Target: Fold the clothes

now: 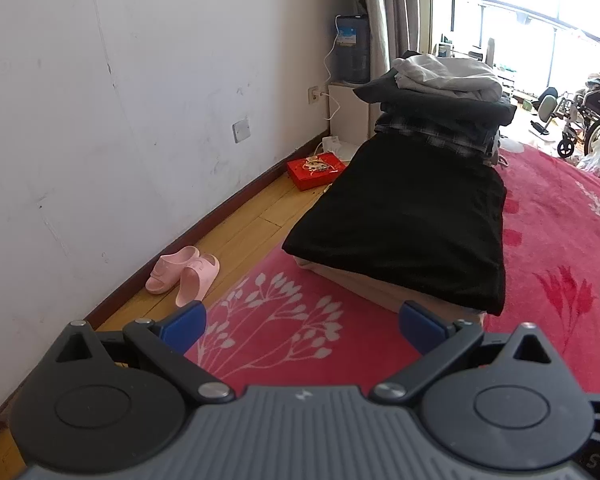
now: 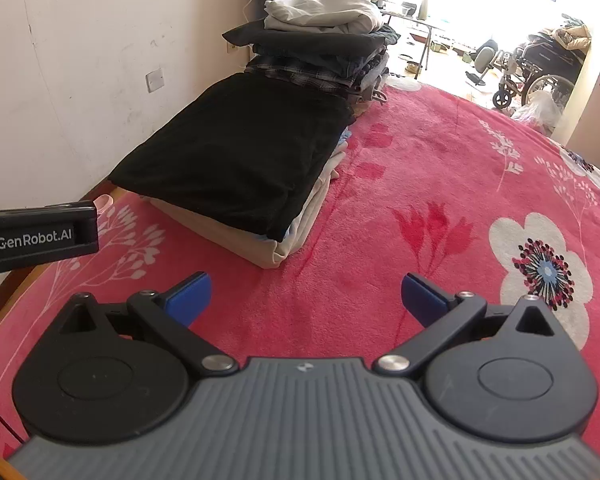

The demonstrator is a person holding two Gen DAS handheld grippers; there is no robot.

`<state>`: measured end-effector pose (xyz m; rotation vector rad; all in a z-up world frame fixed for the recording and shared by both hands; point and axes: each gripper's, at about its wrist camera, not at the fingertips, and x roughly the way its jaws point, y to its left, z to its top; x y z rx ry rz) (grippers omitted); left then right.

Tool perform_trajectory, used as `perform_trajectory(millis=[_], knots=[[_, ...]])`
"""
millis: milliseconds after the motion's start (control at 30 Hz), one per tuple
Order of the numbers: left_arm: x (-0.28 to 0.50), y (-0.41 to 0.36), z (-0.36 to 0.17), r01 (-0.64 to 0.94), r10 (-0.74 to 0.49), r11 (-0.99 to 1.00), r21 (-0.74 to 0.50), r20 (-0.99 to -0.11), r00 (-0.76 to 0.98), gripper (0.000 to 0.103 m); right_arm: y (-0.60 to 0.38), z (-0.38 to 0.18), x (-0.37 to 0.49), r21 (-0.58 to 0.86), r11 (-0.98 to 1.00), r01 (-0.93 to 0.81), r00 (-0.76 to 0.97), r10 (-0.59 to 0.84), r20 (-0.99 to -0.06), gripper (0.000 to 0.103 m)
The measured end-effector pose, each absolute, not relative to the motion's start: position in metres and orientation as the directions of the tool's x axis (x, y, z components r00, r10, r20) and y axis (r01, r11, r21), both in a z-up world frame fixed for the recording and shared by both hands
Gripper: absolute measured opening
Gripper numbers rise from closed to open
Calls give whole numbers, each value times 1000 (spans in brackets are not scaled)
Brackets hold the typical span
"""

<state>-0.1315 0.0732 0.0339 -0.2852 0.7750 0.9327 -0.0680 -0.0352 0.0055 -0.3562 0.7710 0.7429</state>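
Far left, beyond the left edge of the bed: white wall point(image 1: 100, 120), strip of wooden floor point(image 1: 240, 236) with pink slippers point(image 1: 184, 274) and a red box point(image 1: 316, 169).

Left gripper point(image 1: 302, 326) spread wide, blue pads point(image 1: 184, 326) well apart, nothing between them, held above the pink floral blanket point(image 1: 284, 320) near the left edge of the bed. Also seen from the right wrist as a black body at the left border point(image 2: 40, 236).

Along that left edge: low stack of folded clothes point(image 2: 236, 160), a black garment point(image 1: 404, 232) flat on top, beige and pale layers point(image 2: 228, 240) showing underneath. Directly behind it, toward the far edge, a taller pile of clothes point(image 1: 444, 108), dark and plaid pieces with a light grey one on top, touching the low stack.

Right gripper point(image 2: 306, 300) likewise wide apart, empty, over bare blanket just beside the near corner of the low stack.

Farther right: large white flower print point(image 2: 540, 264) on the blanket; past the far edge, a wheelchair point(image 2: 540, 72) by the bright window.
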Motion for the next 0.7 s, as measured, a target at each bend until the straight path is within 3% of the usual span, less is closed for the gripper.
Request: perform_trajectory(millis=[700], knots=[[-133,73,36,-804,619,586,102,-696,363,103,-35,5,-69,-33,695,-718,488,470,-736,102]])
